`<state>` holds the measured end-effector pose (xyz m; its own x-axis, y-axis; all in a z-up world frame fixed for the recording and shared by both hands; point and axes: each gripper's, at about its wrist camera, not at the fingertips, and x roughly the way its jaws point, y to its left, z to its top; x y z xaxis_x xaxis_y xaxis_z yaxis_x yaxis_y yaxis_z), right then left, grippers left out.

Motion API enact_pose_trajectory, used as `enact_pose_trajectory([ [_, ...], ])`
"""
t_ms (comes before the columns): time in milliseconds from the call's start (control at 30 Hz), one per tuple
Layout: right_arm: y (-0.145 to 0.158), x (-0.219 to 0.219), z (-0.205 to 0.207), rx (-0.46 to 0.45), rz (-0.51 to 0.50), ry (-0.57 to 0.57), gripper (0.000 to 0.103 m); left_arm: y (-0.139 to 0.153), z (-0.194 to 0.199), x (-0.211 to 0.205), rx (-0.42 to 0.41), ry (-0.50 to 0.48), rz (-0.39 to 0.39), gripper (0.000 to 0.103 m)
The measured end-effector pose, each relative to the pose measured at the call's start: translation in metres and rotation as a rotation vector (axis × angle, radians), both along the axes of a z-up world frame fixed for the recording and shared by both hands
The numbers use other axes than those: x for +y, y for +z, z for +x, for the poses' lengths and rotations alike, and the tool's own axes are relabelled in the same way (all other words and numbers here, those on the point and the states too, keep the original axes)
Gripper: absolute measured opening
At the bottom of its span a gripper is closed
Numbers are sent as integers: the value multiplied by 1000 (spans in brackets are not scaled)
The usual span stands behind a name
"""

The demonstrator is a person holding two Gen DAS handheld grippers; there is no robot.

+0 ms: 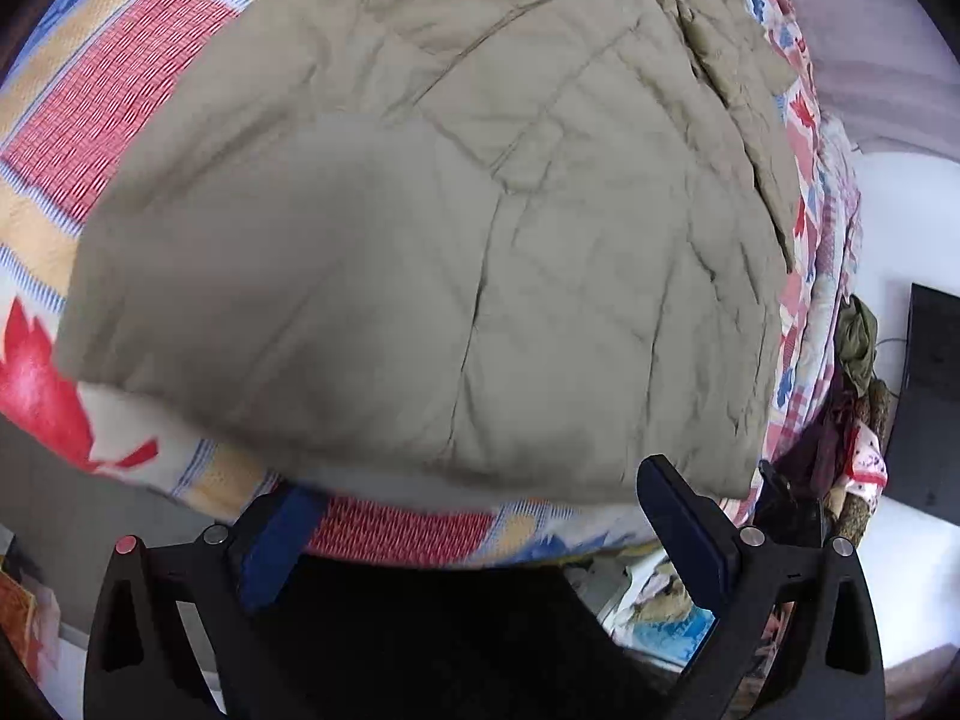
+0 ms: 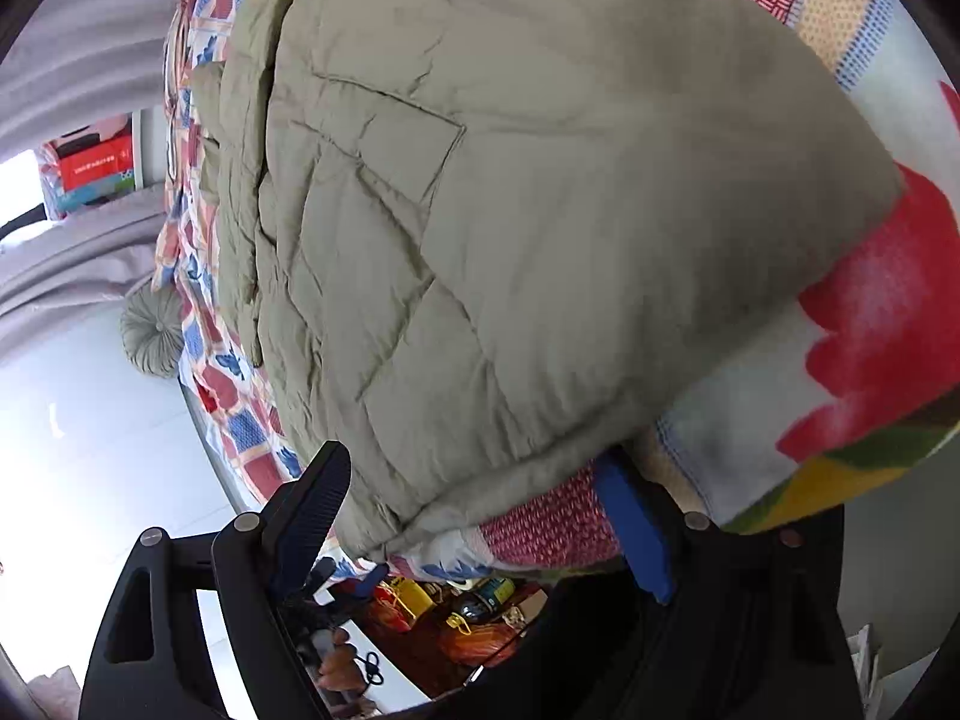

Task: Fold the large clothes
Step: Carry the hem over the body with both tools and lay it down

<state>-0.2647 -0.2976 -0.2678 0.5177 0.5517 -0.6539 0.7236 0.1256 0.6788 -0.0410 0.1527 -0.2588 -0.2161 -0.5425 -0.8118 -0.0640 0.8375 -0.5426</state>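
A khaki quilted jacket (image 1: 480, 210) lies spread on a bed with a red, blue and orange patterned blanket (image 1: 108, 120). In the left wrist view its near hem fills the lower middle. My left gripper (image 1: 480, 477) stands wide open at that hem, one blue finger (image 1: 276, 546) low beside the blanket edge and the other (image 1: 684, 528) by the jacket's right corner. In the right wrist view the jacket (image 2: 540, 240) has a patch pocket facing up. My right gripper (image 2: 471, 456) is wide open with the jacket's near corner between its fingers (image 2: 636, 534), and the pads are not pressing on it.
The bed's edge runs just beyond both grippers. A grey curtain (image 2: 72, 90), a round grey cushion (image 2: 150, 330) and white floor lie to the side. Dark furniture (image 1: 930, 396) and a heap of clothes (image 1: 852, 360) stand by the bed. Bags and jars (image 2: 456, 612) sit below the bed's edge.
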Motion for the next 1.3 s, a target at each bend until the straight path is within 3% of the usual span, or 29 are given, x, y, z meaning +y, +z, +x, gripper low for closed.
enact_pose_trajectory([
  [233, -10, -4, 13, -47, 38, -53, 85, -10, 21, -23, -46, 54, -14, 102],
  [267, -12, -5, 14, -54, 48, -64, 85, -11, 22, -25, -48, 66, -11, 97],
  [333, -17, -6, 14, -79, 86, -99, 85, -12, 27, -26, -49, 82, -6, 77],
  [400, -22, -6, 14, -101, 135, -157, 79, -12, 30, -28, -51, 84, 4, 35],
  [467, -23, -7, 12, -95, 159, -187, 41, -11, 35, -27, -51, 76, 4, 20],
  [500, -24, -7, 13, -80, 162, -188, 31, -8, 37, -27, -64, 73, 8, 16],
  [533, -24, -8, 13, -65, 159, -184, 19, -4, 39, -28, -81, 62, 13, 15],
  [567, -23, -8, 14, -64, 157, -179, 14, 2, 41, -30, -99, 52, 16, 15],
  [633, -17, -9, 18, -75, 136, -155, 11, 17, 47, -33, -144, 31, 9, 15],
  [967, 65, -31, 90, -229, -59, 24, 10, 98, 109, -52, -367, 30, -77, 15],
  [1167, 124, -60, 152, -368, -188, 80, 10, 153, 170, -83, -549, -6, -117, 15],
  [1300, 166, -84, 208, -449, -303, 140, 10, 177, 224, -112, -651, -18, -87, 15],
])
